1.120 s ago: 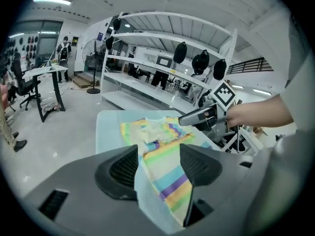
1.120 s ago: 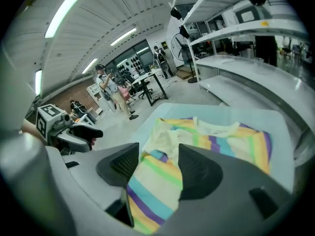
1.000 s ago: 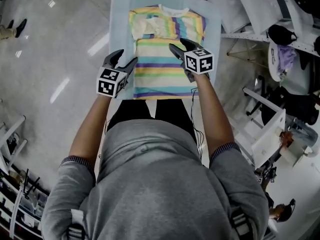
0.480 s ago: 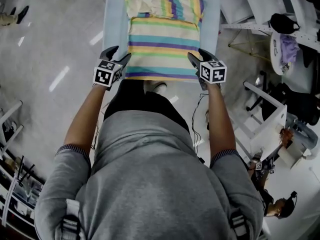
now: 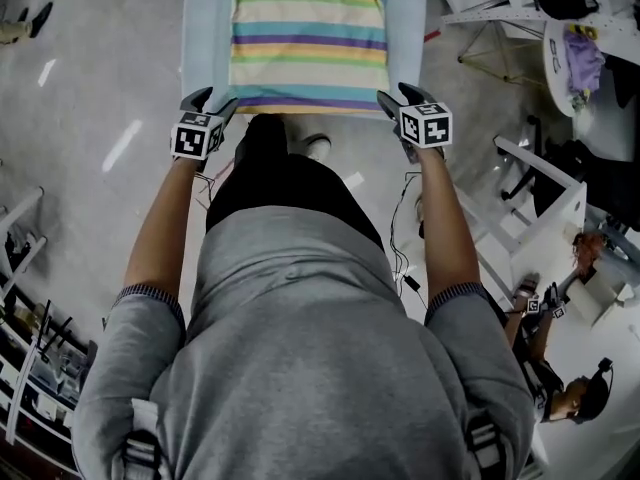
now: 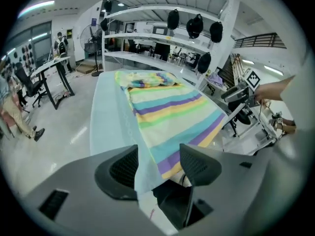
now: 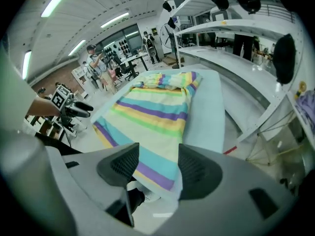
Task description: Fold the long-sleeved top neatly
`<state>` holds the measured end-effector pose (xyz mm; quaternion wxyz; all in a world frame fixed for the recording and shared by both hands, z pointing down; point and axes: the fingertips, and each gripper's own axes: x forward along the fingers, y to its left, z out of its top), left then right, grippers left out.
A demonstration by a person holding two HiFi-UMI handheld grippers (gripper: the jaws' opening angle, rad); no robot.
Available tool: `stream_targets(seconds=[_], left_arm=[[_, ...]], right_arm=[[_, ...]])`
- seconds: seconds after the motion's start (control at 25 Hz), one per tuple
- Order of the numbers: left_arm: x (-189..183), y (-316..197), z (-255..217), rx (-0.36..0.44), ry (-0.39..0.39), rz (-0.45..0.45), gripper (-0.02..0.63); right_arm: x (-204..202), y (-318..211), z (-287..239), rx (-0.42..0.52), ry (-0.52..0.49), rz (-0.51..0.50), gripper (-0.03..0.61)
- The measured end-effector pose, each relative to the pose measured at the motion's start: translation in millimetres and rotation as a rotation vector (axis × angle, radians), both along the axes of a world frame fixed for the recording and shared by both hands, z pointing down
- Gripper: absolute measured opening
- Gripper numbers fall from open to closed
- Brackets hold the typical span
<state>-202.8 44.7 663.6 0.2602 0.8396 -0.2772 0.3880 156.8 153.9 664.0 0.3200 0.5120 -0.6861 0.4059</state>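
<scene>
Grippers stood open at the near hem of the long-sleeved top (image 5: 308, 53).
The striped top lay flat on the light-blue bench (image 5: 205, 38), hem toward the person. The left gripper (image 5: 210, 103) had its jaws apart with the top's near left corner and the bench edge between them. The right gripper (image 5: 398, 96), also open, framed the near right corner.

Before us, the top (image 5: 308, 53) on the surface (image 5: 207, 38), our left gripper (image 5: 212, 103) and right gripper (image 5: 397, 96) at its near corners.
</scene>
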Motion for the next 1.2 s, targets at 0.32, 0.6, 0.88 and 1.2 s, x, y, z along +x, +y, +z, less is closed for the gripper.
stream_targets(seconds=[0.32,0.6,0.88,1.2], left_arm=[[8.3,29.9,5.4,0.123,-0.090,0.282,0.291],[12.8,50.9,16.3,0.205,-0.188,0.603,0.290],[13.8,51.7,32.4,0.282,-0.291,0.876,0.261],[11.3,58.8,48.0,0.324,-0.347,1.070,0.238]], right_arm=[[-2.9,34.1,15.6,-0.020,0.094,-0.243,0.252],[-7.8,46.7,20.0,-0.022,0.217,-0.533,0.244],[-5.6,54.5,29.4,-0.010,0.338,-0.823,0.224],[-3.4,59.1,54.9,0.020,0.501,-1.114,0.193]])
